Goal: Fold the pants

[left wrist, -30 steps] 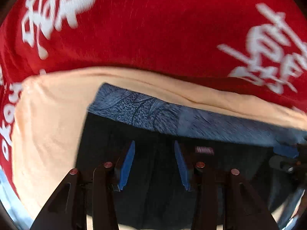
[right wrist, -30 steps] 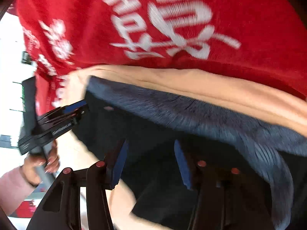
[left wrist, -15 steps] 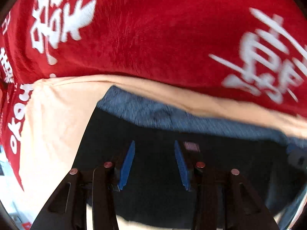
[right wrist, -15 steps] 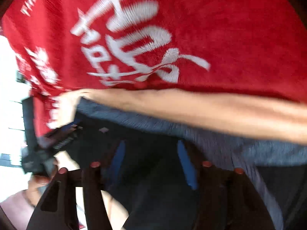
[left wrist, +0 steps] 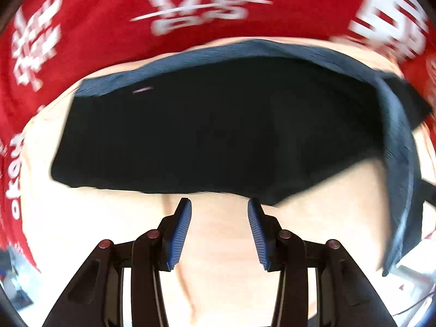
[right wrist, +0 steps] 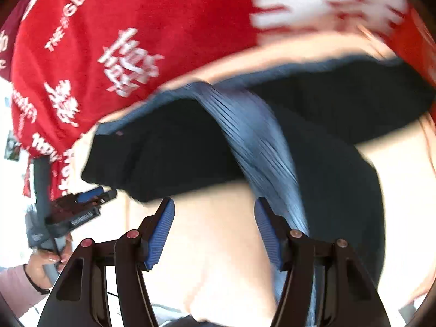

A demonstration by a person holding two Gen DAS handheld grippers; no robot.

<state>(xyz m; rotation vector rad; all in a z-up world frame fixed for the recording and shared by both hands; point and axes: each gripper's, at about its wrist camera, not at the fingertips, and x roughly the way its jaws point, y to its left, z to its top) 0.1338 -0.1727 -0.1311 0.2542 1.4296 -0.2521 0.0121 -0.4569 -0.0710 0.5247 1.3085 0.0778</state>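
Pants folded most of the way, w/ one end left loose; both tools empty.

Left tool (left wrist: 219, 227) hovers just short of the near edge of the dark pants (left wrist: 212, 136), jaws wide apart, nothing between them; pants lie flat on a peach cloth (left wrist: 223, 272) over the red printed cover (left wrist: 109, 27). Right tool (right wrist: 214, 230) likewise spread & empty, beside the grey-blue waistband (right wrist: 253, 136), which prob. still needs tucking (blurry).
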